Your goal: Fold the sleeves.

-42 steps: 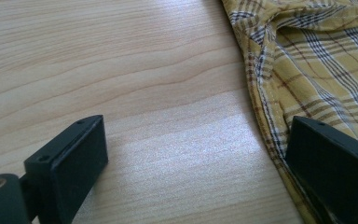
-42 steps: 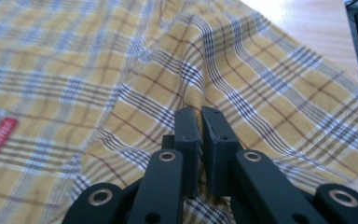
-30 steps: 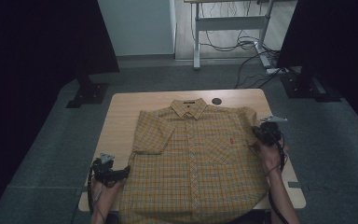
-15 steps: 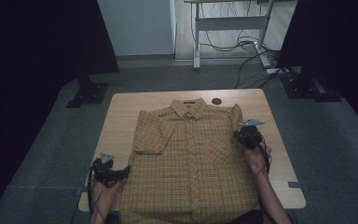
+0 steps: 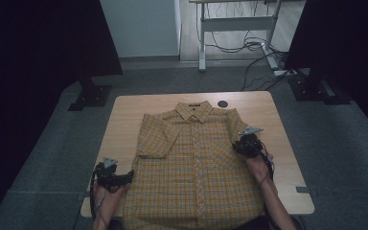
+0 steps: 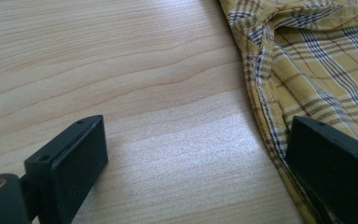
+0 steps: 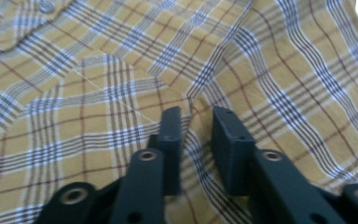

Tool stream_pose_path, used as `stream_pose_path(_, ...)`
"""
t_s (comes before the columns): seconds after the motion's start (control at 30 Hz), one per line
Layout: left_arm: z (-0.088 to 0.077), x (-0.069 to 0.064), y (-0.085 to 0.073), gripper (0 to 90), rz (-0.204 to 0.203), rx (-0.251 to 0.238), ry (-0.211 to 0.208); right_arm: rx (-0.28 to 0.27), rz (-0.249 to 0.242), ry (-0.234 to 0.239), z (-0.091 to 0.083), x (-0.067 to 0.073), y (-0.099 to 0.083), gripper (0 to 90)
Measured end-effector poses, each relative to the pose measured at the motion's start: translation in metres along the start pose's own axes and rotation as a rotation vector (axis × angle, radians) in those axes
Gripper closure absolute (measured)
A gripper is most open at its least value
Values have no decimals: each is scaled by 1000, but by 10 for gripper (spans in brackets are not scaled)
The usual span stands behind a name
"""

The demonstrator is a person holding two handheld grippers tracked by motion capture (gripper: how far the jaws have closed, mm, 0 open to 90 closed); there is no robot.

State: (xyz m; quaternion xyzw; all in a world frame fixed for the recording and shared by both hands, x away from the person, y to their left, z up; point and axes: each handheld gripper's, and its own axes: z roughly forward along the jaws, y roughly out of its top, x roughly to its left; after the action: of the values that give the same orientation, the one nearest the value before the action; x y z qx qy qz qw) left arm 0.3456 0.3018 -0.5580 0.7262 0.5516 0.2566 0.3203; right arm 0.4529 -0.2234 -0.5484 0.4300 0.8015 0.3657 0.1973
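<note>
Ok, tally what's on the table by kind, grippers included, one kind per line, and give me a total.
Plaid shirt: 1
Hand-held grippers: 2, the left gripper at the shirt's lower left edge, the right gripper over its folded-in sleeve
Round dark insert in the table top, beside the collar: 1
Total: 4

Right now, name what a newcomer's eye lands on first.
A yellow plaid shirt lies spread flat, collar away from the person, covering most of the wooden table. The right gripper sits over the folded-in sleeve, jaws slightly parted; the left gripper stands open at the shirt's edge.
</note>
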Motion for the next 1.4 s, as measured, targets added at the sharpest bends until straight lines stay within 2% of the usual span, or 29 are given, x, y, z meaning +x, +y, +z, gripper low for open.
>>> stream_pose_path(0.07,0,0,0,57,0,0,0,-29,2,-2,-5,0,2,624)
stream_pose_path(0.27,0,0,0,57,0,0,0,-109,6,-56,-22,-7,12,462)
stream_pose_path(0.4,0,0,0,57,0,0,0,-122,17,-88,-27,-13,13,423)
stream_pose_path(0.47,0,0,0,57,0,0,0,-117,70,-139,-31,-30,11,379)
stream_pose_path(0.5,0,0,0,57,0,0,0,-110,95,-146,-31,-36,9,367)
stream_pose_path(0.6,0,0,0,57,0,0,0,-97,145,-140,-27,-48,2,356)
stream_pose_path(0.67,0,0,0,57,0,0,0,-92,153,-142,-26,-50,1,356)
stream_pose_path(0.7,0,0,0,56,0,0,0,-81,182,-148,-22,-55,-5,361)
stream_pose_path(0.77,0,0,0,57,0,0,0,-75,194,-157,-20,-57,-9,368)
stream_pose_path(0.97,0,0,0,57,0,0,0,-36,201,-161,-11,-62,-18,453)
stream_pose_path(1.1,0,0,0,57,0,0,0,-52,221,-137,-8,-61,-22,621)
stream_pose_path(1.17,0,0,0,57,0,0,0,-49,204,-127,-8,-58,-21,725)
stream_pose_path(1.2,0,0,0,56,0,0,0,-44,191,-138,-8,-56,-19,767)
stream_pose_path(1.27,0,0,0,57,0,0,0,-37,174,-155,-8,-53,-18,811)
stream_pose_path(1.4,0,0,0,57,0,0,0,-53,196,-143,-11,-53,-17,848)
